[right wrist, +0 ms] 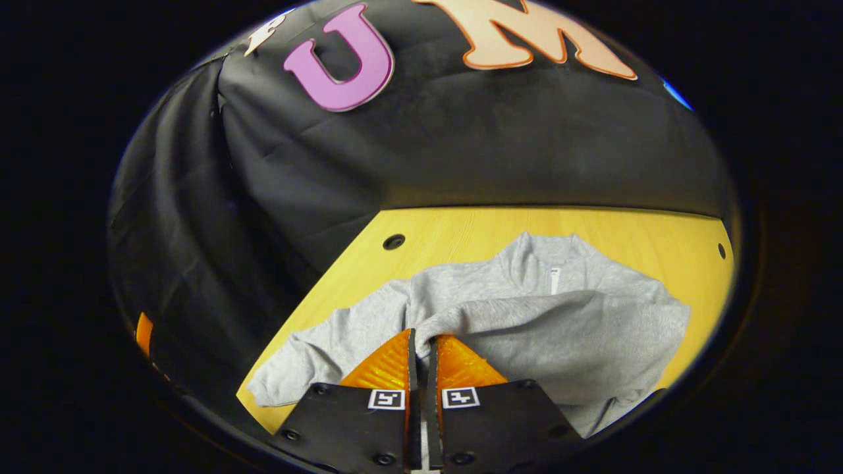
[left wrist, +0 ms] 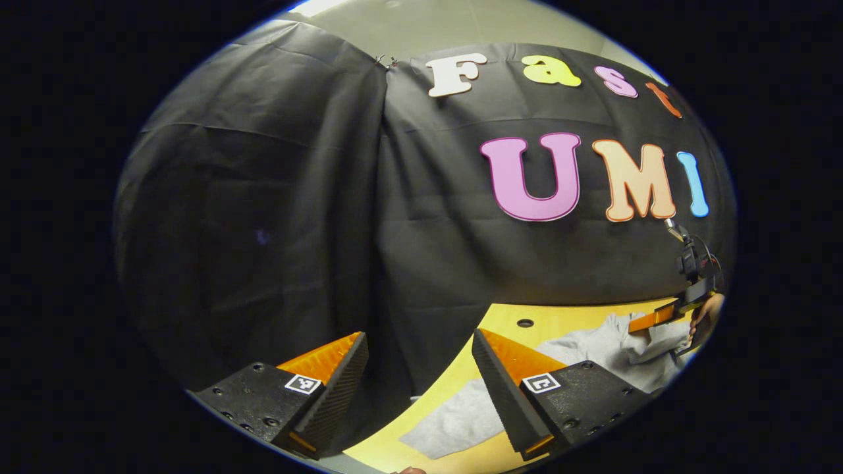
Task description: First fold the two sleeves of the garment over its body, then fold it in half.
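- The grey sweatshirt [right wrist: 527,316] is lying flat on the yellow table [right wrist: 461,227], collar [right wrist: 543,253] toward the booth wall.
- Right gripper [right wrist: 421,342] is pinched tight on the cuff of the sleeve [right wrist: 560,322] that's draped across the chest.
- Left gripper [left wrist: 419,368] is spread wide, holding nothing, off past the garment's other sleeve [right wrist: 309,362].
- Looks like soft, floppy, light fleece, so it'll sag and drag. I'd grab cuffs or hem corners, not mid-panel.

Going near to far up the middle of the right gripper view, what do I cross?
Right tongs → folded-over grey sleeve → sweatshirt collar → bare yellow tabletop → black cloth wall.
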The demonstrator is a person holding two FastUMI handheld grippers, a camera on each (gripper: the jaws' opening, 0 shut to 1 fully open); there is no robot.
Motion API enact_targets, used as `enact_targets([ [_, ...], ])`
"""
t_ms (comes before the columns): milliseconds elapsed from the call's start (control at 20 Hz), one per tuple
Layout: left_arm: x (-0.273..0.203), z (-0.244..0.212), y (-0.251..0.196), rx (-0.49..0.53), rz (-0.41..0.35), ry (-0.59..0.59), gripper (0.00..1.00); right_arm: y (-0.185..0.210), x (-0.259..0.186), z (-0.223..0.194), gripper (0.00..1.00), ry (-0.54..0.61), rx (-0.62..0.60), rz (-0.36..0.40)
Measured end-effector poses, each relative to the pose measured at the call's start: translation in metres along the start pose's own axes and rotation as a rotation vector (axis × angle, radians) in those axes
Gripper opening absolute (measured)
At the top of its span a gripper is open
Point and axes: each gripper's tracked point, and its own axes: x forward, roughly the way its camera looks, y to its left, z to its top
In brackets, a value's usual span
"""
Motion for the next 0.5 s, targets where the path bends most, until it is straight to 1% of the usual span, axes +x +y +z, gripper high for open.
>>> enact_targets([
  [150,-0.001,-0.01,0.016,0.022,0.026,0.019,0.95,0.007,0.022,-0.02,0.07,0.059,0.007,-0.02],
  [250,-0.003,-0.022,0.025,0.026,0.033,0.042,0.95,0.012,0.029,-0.024,0.15,0.072,0.019,-0.021],
  [300,-0.006,-0.03,0.03,0.027,0.035,0.052,0.96,0.015,0.029,-0.023,0.12,0.065,0.023,-0.013],
  [350,-0.006,-0.039,0.032,0.028,0.033,0.062,0.96,0.021,0.026,-0.021,0.4,0.048,0.029,0.003],
  [400,-0.006,-0.05,0.031,0.029,0.027,0.082,0.96,0.02,0.022,-0.014,0.69,0.018,0.018,-0.004],
  [450,-0.004,-0.061,0.029,0.028,0.019,0.106,0.96,0.025,0.017,-0.006,0.97,-0.015,0.006,0.007],
  [500,-0.004,-0.071,0.027,0.028,0.01,0.129,0.95,0.026,0.012,0.001,1.0,-0.052,-0.005,0.013],
])
